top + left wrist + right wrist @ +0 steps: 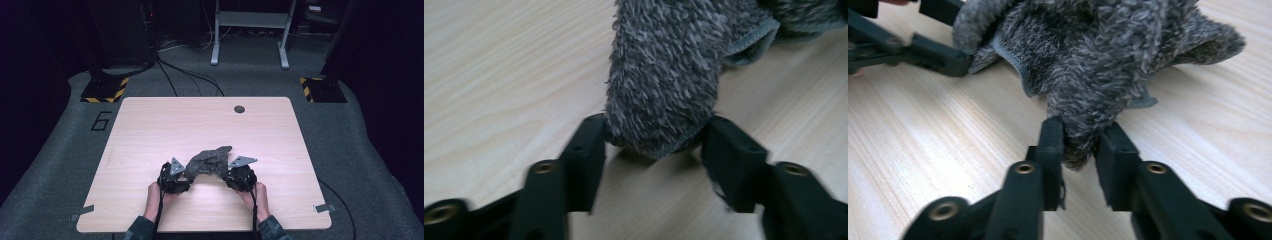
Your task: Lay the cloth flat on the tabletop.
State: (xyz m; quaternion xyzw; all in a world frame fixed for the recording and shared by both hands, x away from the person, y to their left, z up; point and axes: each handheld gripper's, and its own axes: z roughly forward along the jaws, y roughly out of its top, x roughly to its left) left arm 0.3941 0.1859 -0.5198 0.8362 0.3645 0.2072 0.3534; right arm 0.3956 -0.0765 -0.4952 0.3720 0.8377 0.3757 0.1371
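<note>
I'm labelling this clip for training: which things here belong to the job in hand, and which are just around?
In the job:
- grey fluffy cloth
- left hand-held gripper, pinching one corner
- right hand-held gripper, pinching another corner

Just around:
- wooden table
- floor cables
- white frame legs

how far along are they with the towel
Done: both grippers have reached the grey towel, which lies bunched on the table. In hand: the left gripper and right gripper each pinch a corner between their jaws. Left: lifting it and spreading or folding it, probably; it is still crumpled.
</note>
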